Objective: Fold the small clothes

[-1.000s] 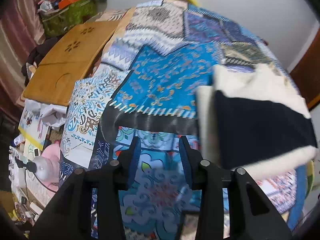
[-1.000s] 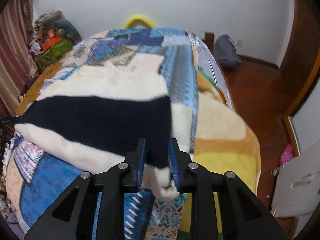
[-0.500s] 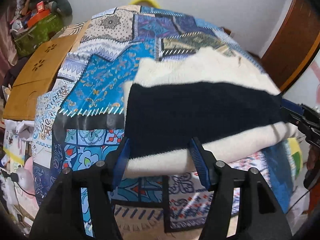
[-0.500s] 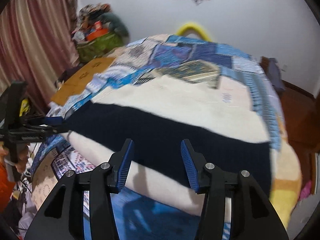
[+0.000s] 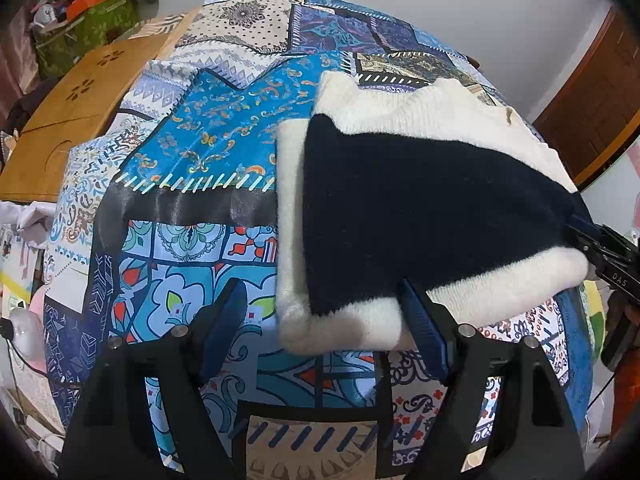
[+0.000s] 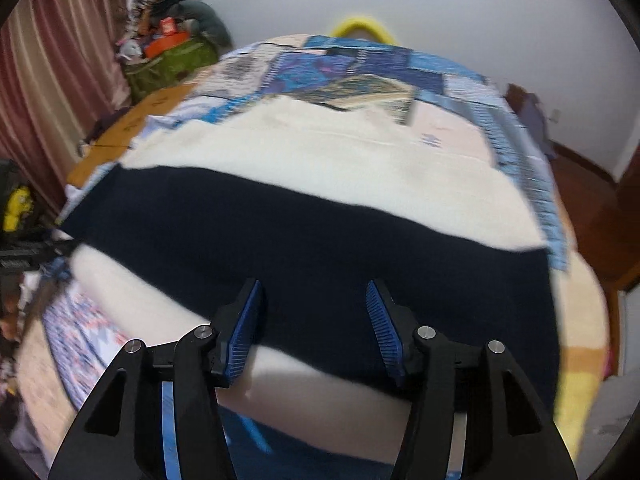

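On patchwork quilt [image 5: 208,148]: folded cream-and-navy sweater [image 5: 420,208]. Left gripper [image 5: 324,312] wide open, empty, at near-left corner. Right gripper [image 6: 314,316] wide open, empty, over navy band.

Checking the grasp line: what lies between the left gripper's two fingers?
In the left wrist view, the sweater's cream corner and bare quilt lie between the left gripper's open fingers.

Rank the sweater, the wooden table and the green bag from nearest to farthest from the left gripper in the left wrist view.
1. Sweater: folded on the quilt, its near corner between the open left gripper's fingers.
2. Wooden table: farther back on the left, beside the bed.
3. Green bag: far left corner, beyond the table.
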A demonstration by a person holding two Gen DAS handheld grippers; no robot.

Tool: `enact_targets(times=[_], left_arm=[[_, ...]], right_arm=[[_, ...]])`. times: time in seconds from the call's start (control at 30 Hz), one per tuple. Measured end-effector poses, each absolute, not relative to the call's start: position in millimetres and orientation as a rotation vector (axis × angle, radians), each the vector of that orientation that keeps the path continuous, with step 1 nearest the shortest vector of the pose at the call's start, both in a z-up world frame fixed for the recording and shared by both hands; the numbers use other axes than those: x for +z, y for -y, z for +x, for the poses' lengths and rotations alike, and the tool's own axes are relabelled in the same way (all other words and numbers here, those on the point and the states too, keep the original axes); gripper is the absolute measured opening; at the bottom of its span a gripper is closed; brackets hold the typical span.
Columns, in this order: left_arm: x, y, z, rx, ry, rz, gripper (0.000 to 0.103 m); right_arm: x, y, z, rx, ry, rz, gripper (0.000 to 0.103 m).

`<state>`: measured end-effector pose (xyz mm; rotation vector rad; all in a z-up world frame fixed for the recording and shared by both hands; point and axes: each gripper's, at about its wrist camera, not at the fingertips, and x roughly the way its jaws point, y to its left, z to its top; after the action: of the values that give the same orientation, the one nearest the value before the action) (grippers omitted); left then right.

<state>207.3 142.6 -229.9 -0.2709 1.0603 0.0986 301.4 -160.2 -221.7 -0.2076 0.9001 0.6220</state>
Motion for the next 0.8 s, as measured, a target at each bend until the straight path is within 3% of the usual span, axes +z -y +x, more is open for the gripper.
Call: enact_targets(times=[0.37,0.8], left_arm=[[-225,-140,206,0.136,-1.060,-0.229,0.079],[-190,-144,171,0.153,-1.024,-0.363,0.079]], right_arm=[[-219,266,299,0.455,-0.927,-0.099,0.046],[-187,282,279,0.413,-0.874,-0.074,0.049]])
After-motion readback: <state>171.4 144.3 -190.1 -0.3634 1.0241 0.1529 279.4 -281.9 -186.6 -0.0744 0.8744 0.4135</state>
